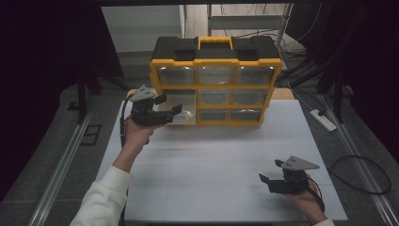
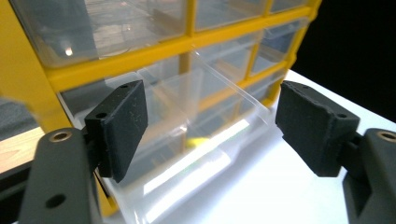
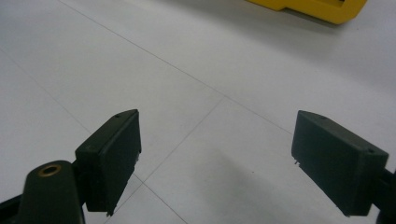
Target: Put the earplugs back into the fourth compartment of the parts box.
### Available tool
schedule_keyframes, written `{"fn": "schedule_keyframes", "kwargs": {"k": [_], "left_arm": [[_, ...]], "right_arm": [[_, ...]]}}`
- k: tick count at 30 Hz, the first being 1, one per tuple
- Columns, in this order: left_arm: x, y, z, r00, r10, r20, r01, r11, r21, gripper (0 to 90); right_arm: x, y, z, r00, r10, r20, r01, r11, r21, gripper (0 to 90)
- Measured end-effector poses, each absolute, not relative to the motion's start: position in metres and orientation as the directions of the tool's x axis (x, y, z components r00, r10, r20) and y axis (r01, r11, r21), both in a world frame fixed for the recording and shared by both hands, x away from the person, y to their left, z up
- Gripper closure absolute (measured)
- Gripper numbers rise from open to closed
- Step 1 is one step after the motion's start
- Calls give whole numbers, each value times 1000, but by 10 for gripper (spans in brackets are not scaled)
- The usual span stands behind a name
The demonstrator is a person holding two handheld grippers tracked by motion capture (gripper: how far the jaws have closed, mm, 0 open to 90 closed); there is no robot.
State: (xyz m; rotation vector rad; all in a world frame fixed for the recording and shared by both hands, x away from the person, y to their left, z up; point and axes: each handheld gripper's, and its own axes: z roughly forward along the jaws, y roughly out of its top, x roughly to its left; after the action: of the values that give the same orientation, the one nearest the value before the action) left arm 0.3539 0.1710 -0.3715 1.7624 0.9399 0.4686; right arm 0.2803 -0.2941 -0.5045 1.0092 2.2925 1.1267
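Reaching left hand-held gripper [image 1: 170, 104] agape at clear drawer [image 2: 205, 135], right hand-held gripper [image 1: 269, 177] agape, low.

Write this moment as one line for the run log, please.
left tongs: open, at pulled-out clear plastic drawer of yellow-and-black drawer organizer | right tongs: open, above white table, holding nothing

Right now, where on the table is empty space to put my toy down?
The wide white table between the yellow drawer box and the right gripper is bare. It is crowded at the box's lower left, where a clear drawer sticks out and the left gripper is open around it.
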Motion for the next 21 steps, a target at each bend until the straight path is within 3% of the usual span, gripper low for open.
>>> {"fn": "schedule_keyframes", "kwargs": {"k": [9,21], "left_arm": [[301,190,-401,646,759,-76,372,-227,900,233],[257,212,-468,623,773,-122,446,-222,867,227]], "right_arm": [[281,-294,-505,-666,745,-35,426,419,802,169],[282,-294,-505,-661,750,-35,432,418,799,171]]}}
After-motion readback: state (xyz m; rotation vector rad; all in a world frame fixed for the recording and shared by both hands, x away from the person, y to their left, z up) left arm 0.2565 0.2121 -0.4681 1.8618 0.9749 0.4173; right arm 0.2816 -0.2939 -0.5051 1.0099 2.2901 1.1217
